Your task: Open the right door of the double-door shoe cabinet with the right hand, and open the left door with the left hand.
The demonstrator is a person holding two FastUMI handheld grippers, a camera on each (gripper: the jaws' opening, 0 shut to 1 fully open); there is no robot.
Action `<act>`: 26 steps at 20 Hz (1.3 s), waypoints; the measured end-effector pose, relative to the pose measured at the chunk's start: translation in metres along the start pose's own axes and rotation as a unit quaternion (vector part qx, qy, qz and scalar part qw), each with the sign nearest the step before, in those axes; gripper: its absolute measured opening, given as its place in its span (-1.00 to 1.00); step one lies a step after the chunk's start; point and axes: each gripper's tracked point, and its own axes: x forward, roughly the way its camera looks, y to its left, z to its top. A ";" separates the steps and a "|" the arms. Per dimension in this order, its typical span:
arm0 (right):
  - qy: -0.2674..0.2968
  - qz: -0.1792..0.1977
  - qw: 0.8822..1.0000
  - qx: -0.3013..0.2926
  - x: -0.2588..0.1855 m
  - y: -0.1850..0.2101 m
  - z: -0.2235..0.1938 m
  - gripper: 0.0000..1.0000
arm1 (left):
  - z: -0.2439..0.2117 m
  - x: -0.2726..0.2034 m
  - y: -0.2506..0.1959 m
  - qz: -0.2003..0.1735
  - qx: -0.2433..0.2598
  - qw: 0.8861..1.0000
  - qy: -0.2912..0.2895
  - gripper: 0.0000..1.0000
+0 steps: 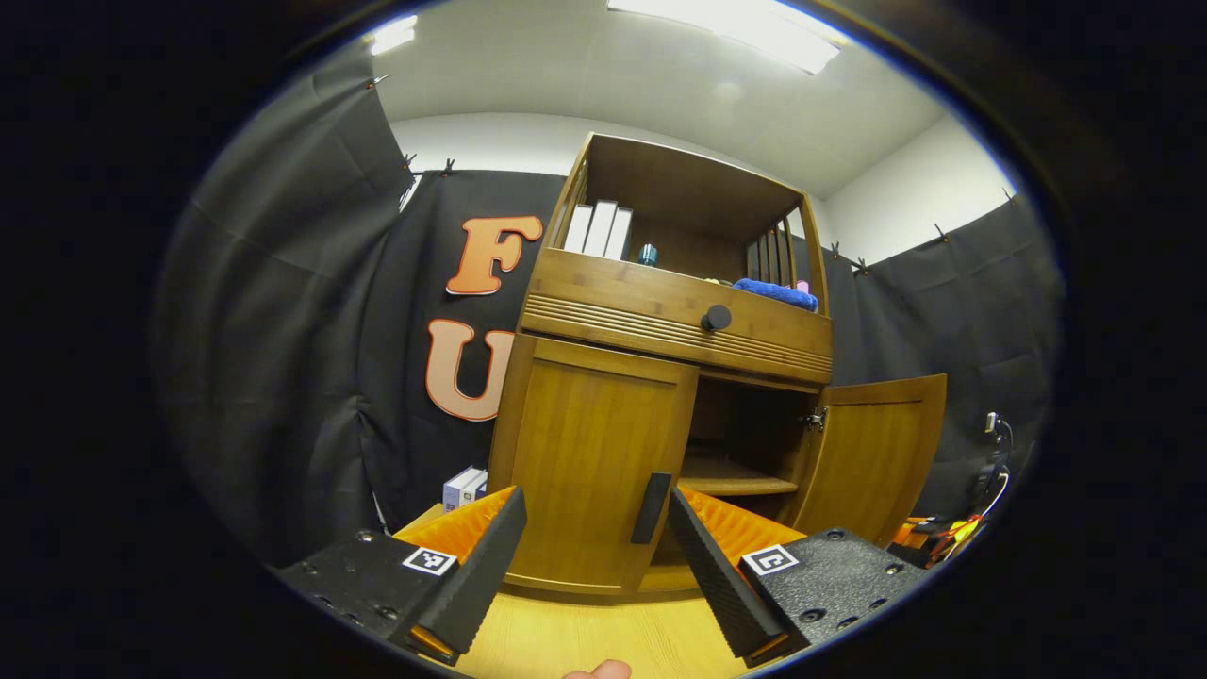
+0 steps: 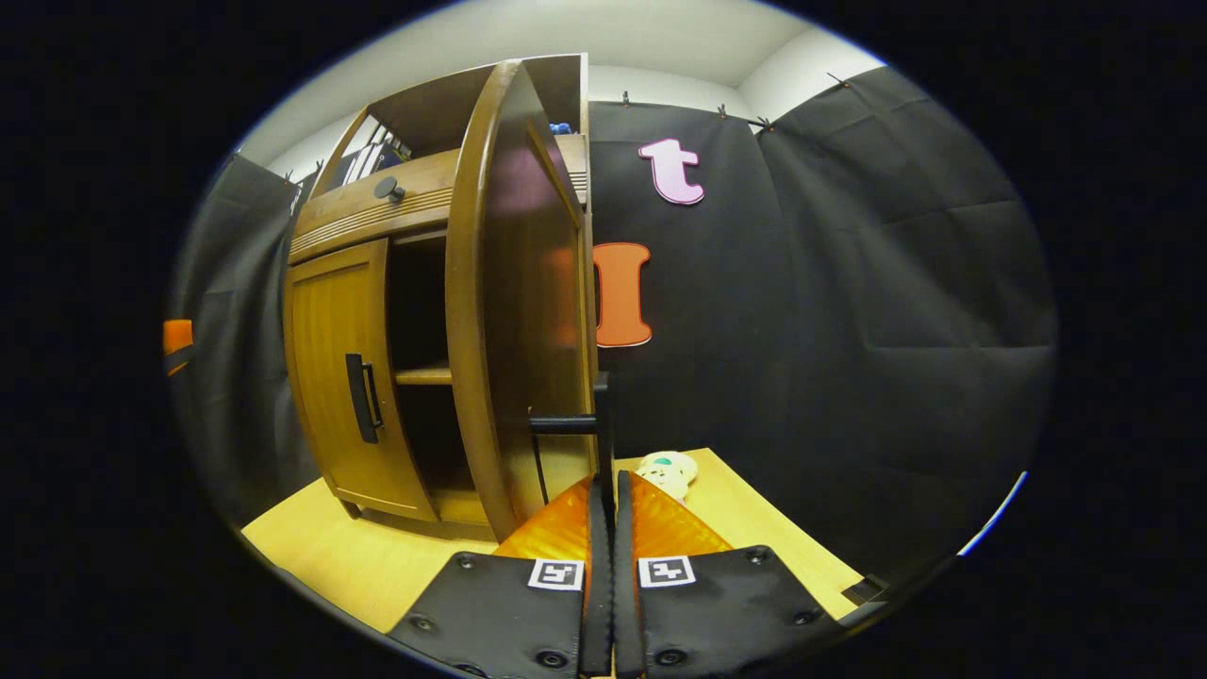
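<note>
Now right gripper [image 2: 603,490] clenched on right door's handle [image 2: 601,424], door swung out; left gripper [image 1: 596,528] released near left door [image 1: 589,453]

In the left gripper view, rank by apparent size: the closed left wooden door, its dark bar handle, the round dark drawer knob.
1. Closed left wooden door
2. Dark bar handle
3. Round dark drawer knob
</note>
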 end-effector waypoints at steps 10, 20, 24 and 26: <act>0.022 0.069 0.997 0.008 0.008 -0.039 0.001 -0.96 | 0.001 -0.013 0.039 0.044 0.016 0.999 -0.005 0.90; 0.024 0.034 0.999 0.011 -0.023 -0.063 -0.007 -0.83 | -0.005 -0.022 0.041 0.041 0.027 0.999 -0.004 0.84; -0.003 -0.011 1.000 0.008 -0.065 -0.069 0.001 -0.79 | -0.011 -0.014 0.028 0.019 0.026 0.999 -0.002 0.84; -0.015 -0.026 1.000 0.003 -0.084 -0.063 0.010 -0.84 | -0.017 -0.010 0.018 0.004 0.024 1.000 0.005 0.90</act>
